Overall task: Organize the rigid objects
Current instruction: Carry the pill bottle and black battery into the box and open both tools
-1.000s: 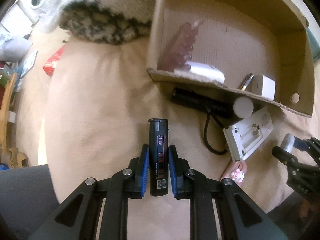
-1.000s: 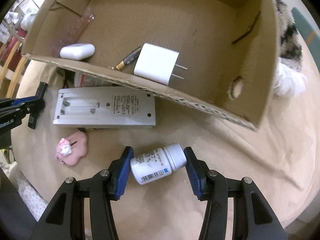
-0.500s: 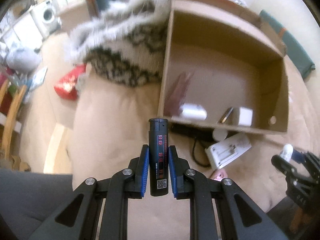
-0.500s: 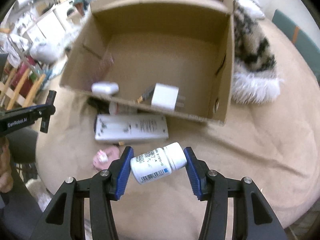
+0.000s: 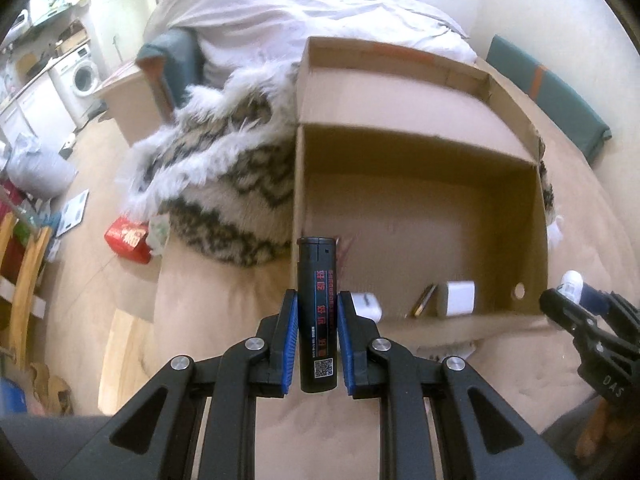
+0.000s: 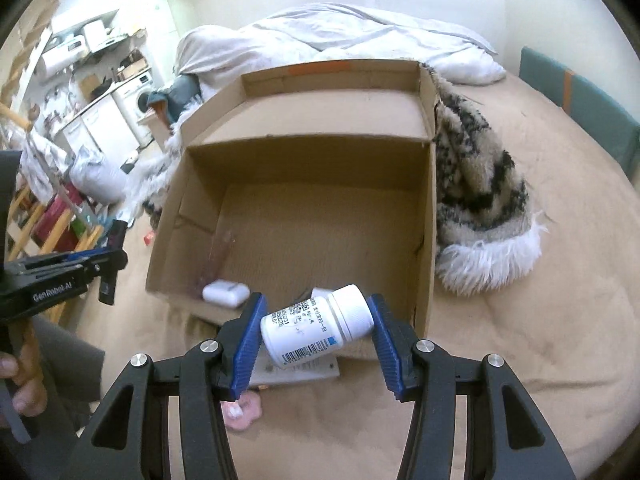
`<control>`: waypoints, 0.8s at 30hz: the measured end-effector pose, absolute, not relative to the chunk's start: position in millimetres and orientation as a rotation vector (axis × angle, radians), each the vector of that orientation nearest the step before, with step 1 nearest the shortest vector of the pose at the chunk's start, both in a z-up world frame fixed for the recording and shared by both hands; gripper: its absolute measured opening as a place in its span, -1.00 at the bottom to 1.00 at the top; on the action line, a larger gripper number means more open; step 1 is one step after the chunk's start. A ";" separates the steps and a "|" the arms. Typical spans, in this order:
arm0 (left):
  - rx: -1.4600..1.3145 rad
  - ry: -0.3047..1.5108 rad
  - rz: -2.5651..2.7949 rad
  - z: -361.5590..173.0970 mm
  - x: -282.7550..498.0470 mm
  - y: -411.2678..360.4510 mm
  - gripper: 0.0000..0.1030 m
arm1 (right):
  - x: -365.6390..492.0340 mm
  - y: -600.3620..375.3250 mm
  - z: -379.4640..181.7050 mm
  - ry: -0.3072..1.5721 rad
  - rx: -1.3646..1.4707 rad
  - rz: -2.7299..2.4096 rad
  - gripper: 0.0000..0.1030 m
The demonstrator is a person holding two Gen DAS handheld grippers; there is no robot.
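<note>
Battery [image 5: 317, 312] stands upright between the blue pads of the left gripper [image 5: 318, 344], which clamps it near its lower half, in the air in front of the box [image 5: 416, 204]. The right gripper [image 6: 316, 336] grips a white bottle [image 6: 318, 328] lying tilted across its pads, cap to the right, above the near wall of the box.

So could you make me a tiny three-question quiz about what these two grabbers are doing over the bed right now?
1. True or false: the left gripper is shut on a black cylindrical battery.
2. What does the right gripper hold? A) pink charm B) white plastic pill bottle C) white charger plug
3. Fill in: the white earbud case lies inside the open brown ____ box.

Key: 1 true; 2 B; 3 cardboard.
</note>
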State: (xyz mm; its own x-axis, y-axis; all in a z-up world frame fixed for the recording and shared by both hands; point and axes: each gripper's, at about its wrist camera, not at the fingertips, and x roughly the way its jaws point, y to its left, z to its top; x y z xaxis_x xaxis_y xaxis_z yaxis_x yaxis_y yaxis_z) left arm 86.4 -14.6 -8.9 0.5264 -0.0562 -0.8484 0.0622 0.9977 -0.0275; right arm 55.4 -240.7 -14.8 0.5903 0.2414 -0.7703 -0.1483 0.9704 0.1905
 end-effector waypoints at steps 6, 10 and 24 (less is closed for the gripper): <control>0.023 1.000 -0.100 -1.7 115.9 -31.5 -0.67 | 89.3 -232.1 -13.1 0.929 0.111 0.249 0.05; 0.055 0.999 -0.115 -7.8 131.8 -43.3 -0.67 | 113.2 -227.8 -17.9 0.942 0.100 0.251 0.05; 0.056 1.050 -0.168 -59.3 152.4 -55.1 -0.67 | 131.3 -217.1 -74.0 1.055 0.095 0.255 0.06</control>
